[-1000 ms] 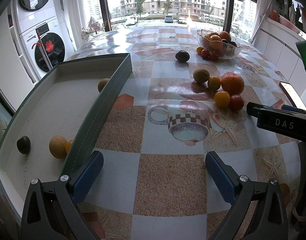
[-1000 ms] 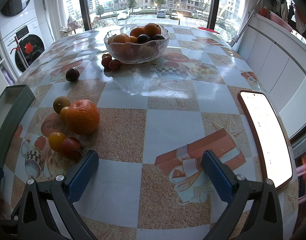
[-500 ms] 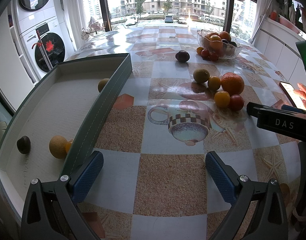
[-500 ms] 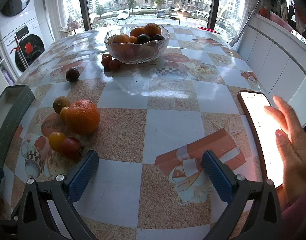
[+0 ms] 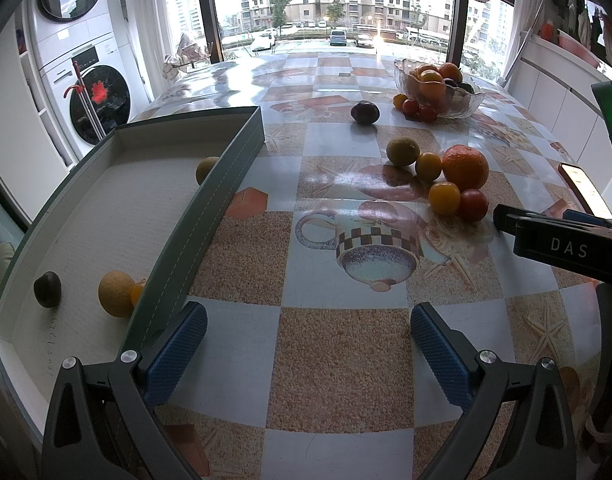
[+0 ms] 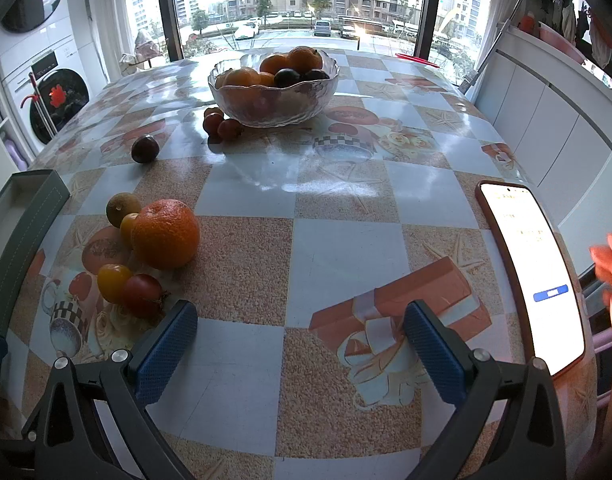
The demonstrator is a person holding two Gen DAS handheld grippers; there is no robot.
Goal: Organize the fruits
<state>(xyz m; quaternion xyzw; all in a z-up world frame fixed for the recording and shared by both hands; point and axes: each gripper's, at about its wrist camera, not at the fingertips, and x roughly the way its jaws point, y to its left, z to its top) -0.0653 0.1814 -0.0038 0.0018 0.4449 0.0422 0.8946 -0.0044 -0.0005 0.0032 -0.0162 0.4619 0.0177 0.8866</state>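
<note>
A: Where's the orange (image 6: 166,233)?
B: Just beside the tray (image 5: 210,200) wall, amid small fruits; bare table (image 6: 337,248) beyond.
A: The grippers?
B: Left gripper (image 5: 306,344) and right gripper (image 6: 300,342) both gape, holding nothing.

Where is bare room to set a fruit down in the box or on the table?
Free: grey box floor between the far yellow fruit and the near tan fruit; table between big orange and phone. Crowded around the orange.

Left gripper (image 5: 307,342), right gripper (image 6: 300,340): dark grey frames, blue textured finger pads (image 5: 174,354), silver screws; "DAS" printed on right unit's side.
</note>
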